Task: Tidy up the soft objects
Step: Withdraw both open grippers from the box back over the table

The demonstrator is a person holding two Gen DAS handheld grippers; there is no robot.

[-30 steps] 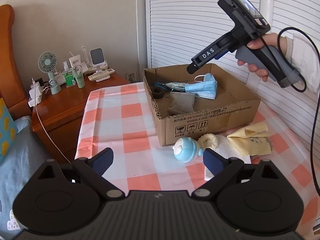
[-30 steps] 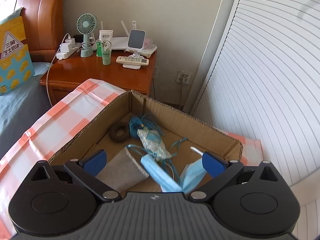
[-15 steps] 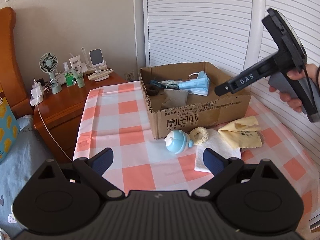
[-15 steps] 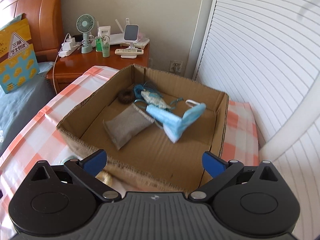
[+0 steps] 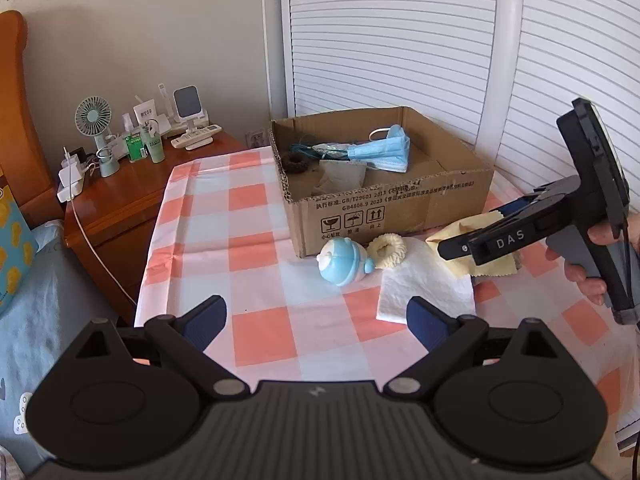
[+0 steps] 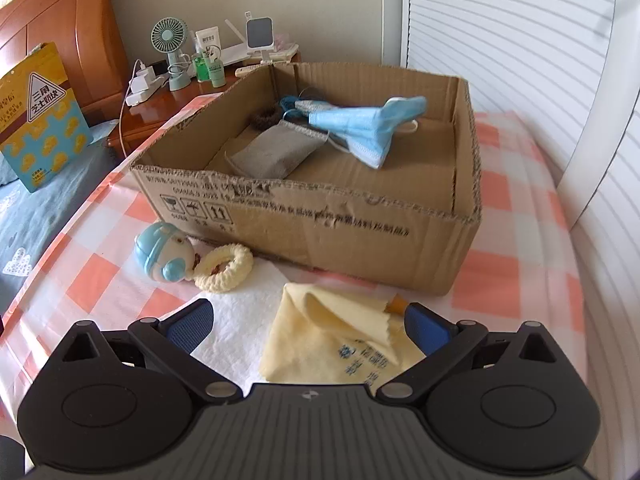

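My right claw (image 6: 306,326) pulled back out of box (image 6: 360,236), lowered over yellow cloth (image 6: 320,344) at box's front edge, jaws wide, empty.

So by my count: one cardboard box (image 6: 360,236), and four soft things in it, namely one blue face mask (image 6: 356,124), one grey pouch (image 6: 276,152), one dark scrunchie (image 6: 264,117) and one teal stringy bundle (image 6: 298,105). Out on the checked cloth (image 5: 260,332) I've got four more: one blue plush toy (image 6: 162,252), one cream knitted ring (image 6: 224,268), one white napkin (image 6: 240,320), one yellow cloth (image 6: 332,340).
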